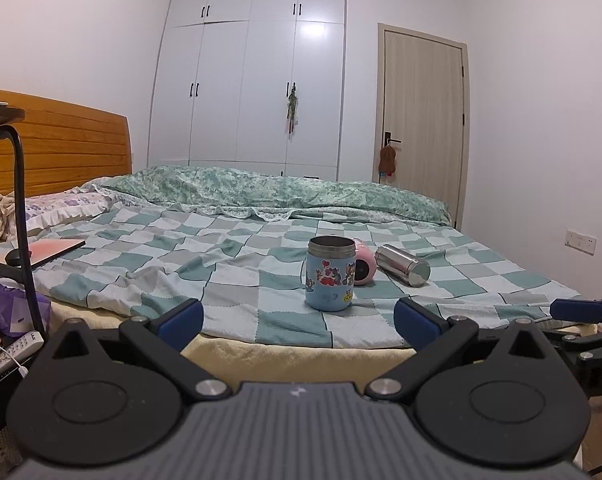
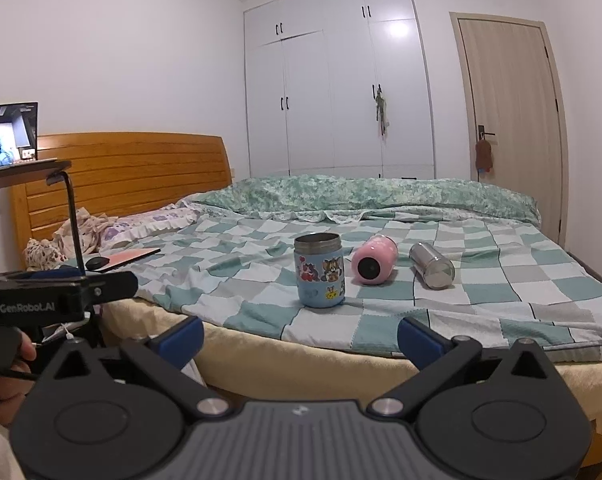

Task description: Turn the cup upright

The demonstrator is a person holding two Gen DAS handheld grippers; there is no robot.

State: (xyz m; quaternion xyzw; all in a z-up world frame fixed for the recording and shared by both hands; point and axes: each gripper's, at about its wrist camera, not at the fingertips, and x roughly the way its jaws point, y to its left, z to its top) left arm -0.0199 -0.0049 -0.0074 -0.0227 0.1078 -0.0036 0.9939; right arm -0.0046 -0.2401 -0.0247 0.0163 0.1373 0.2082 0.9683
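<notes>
A light blue cartoon cup (image 1: 329, 274) (image 2: 319, 270) stands upright on the checked bedspread (image 1: 237, 280) (image 2: 481, 280), open end up. A pink cup (image 1: 365, 266) (image 2: 375, 260) lies on its side just behind and right of it. A steel cup (image 1: 403, 265) (image 2: 432, 265) lies on its side further right. My left gripper (image 1: 299, 322) is open and empty, short of the bed edge. My right gripper (image 2: 299, 340) is open and empty, also short of the bed edge. The cups are apart from both grippers.
A pink notebook with a black mouse (image 1: 45, 254) (image 2: 117, 260) lies on the bed at the left. A black side-table leg (image 1: 23, 216) (image 2: 72, 220) stands at the left. A folded green quilt (image 1: 281, 192) lies along the far side. Wardrobe and door stand behind.
</notes>
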